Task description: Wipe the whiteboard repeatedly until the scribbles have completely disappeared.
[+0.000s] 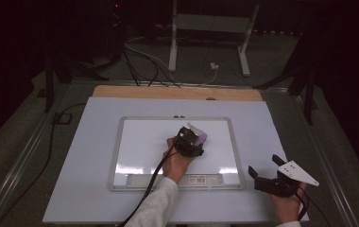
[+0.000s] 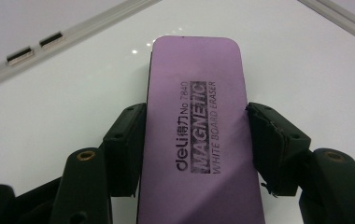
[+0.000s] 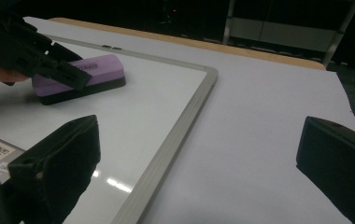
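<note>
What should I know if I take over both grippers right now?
Left gripper: shut on the eraser, jaws on its long sides. The eraser lies flat on the whiteboard, right of the middle.
Right gripper: open, holding nothing, over the table to the right of the whiteboard.
Done: the eraser is gripped, and the whiteboard looks clean, with no marks I can see.
Left: probably finish any wiping, or set the eraser down. Check the board up close first.

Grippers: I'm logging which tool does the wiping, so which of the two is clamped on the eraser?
The left gripper: its jaws press both sides of the purple whiteboard eraser on the whiteboard. The right gripper is open, beside the board.
</note>
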`<state>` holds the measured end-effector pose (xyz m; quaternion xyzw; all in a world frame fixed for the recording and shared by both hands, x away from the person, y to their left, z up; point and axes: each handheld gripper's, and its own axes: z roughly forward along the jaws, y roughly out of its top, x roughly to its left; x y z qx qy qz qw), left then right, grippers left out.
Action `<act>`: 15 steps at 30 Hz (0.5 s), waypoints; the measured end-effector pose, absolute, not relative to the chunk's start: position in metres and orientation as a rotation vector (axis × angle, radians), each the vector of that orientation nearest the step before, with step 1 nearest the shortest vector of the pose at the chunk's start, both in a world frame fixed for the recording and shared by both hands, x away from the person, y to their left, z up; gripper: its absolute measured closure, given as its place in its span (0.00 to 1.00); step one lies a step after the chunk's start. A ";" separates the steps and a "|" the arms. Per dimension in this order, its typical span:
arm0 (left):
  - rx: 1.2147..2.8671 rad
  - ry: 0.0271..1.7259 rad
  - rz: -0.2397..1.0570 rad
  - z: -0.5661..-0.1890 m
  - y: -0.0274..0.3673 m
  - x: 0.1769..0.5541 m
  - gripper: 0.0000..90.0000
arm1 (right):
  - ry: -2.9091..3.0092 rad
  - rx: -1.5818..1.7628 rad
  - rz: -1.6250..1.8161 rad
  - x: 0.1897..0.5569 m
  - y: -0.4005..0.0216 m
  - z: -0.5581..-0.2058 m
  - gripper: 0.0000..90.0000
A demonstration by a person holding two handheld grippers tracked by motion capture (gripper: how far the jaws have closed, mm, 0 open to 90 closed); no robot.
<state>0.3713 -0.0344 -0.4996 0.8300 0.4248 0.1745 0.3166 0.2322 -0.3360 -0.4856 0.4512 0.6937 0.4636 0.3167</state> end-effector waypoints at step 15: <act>2.109 1.399 0.662 -0.490 0.043 0.401 0.46 | 1.825 1.190 1.219 0.233 -0.336 -0.486 0.00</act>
